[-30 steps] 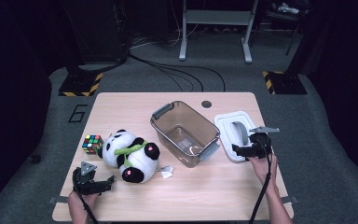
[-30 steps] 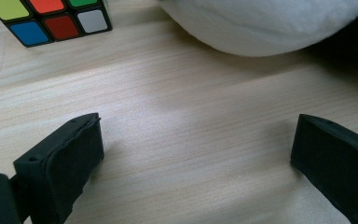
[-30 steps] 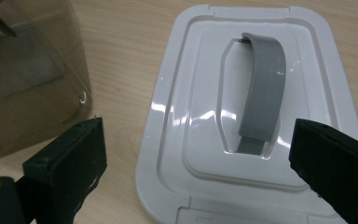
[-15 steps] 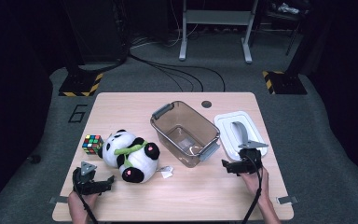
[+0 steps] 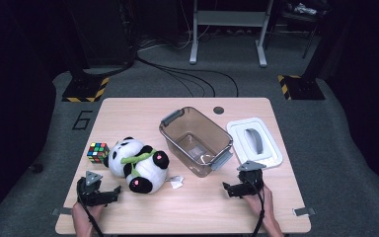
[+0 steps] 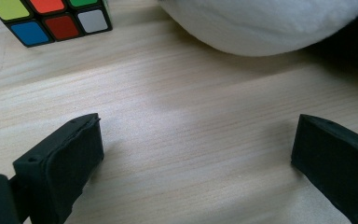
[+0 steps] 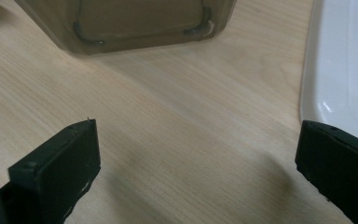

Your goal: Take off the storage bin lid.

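Right gripper (image 5: 233, 188) drawn back from white lid (image 5: 254, 142); both jaws spread, empty.

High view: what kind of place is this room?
Probably a lab or recording studio: a lone wooden table on grey carpet, loose cables across the floor, and yellow-black hazard tape on stand bases.

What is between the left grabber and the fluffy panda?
Nothing but bare table. In the left gripper view, the left gripper stands open with plain wood running up to the panda; the cube sits off to one side.
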{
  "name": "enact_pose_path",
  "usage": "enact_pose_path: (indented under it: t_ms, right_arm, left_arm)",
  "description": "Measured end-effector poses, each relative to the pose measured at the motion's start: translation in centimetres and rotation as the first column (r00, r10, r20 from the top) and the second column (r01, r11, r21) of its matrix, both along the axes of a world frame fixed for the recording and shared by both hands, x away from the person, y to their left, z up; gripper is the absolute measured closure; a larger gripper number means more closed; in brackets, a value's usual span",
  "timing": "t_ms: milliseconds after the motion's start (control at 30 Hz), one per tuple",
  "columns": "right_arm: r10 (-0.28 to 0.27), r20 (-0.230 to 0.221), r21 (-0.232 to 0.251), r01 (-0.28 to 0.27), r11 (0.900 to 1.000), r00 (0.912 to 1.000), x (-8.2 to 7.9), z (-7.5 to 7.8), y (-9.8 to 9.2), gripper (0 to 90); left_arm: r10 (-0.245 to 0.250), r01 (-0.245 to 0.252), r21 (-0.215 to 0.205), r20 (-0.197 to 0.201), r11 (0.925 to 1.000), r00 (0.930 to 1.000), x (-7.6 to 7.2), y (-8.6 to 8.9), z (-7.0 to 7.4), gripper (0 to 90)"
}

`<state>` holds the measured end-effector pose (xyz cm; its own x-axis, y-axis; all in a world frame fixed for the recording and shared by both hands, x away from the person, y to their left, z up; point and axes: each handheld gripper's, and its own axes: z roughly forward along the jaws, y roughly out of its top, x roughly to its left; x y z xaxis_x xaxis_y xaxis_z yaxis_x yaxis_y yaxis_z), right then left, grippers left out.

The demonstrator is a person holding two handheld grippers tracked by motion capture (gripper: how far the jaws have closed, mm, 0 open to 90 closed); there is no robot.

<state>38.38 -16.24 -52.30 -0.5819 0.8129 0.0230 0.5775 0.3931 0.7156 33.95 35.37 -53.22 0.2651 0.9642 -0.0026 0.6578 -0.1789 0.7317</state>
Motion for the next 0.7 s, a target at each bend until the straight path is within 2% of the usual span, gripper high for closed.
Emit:
enact_pose_path:
  t_ms: [67, 133, 167, 300, 433, 567, 700]
  right_arm:
    - [0.006, -0.006, -0.017, -0.006, 1.000, 1.0000, 0.1, -0.3, 0.2, 0.0]
    - [-0.002, 0.011, -0.041, 0.003, 0.999, 0.9999, 0.0, -0.5, 0.4, 0.0]
    - [-0.008, 0.024, -0.038, 0.009, 0.999, 0.9997, -0.1, -0.5, 0.5, 0.0]
    - [-0.015, 0.003, -0.021, 0.015, 1.000, 0.9999, 0.0, -0.6, 0.3, 0.0]
    - [-0.016, 0.003, -0.021, 0.016, 1.000, 0.9999, 0.0, -0.6, 0.3, 0.0]
    - [-0.010, 0.008, -0.024, 0.010, 1.000, 0.9999, 0.0, -0.6, 0.3, 0.0]
    - [-0.006, 0.012, -0.027, 0.006, 1.000, 0.9999, 0.1, -0.6, 0.3, 0.0]
  left_arm:
    - [-0.003, 0.003, -0.001, -0.003, 1.0000, 1.0000, 0.0, 0.0, 0.0, 2.1]
    - [-0.008, 0.008, 0.000, -0.004, 1.0000, 1.0000, 0.0, 0.0, 0.0, 2.0]
    - [-0.007, 0.007, 0.000, -0.001, 1.0000, 1.0000, 0.0, 0.0, 0.0, 1.8]
    - [-0.026, 0.026, -0.002, -0.022, 0.9997, 0.9994, -0.1, 0.1, 0.1, 0.7]
    - [-0.025, 0.024, -0.017, -0.017, 0.9996, 0.9995, -0.3, 0.4, 0.3, 0.2]
    - [-0.024, 0.024, -0.026, -0.003, 0.9994, 0.9997, -0.8, 0.8, 1.2, 0.2]
    - [-0.045, 0.045, -0.042, 0.003, 0.9981, 0.9990, -1.3, 1.2, 3.1, 0.1]
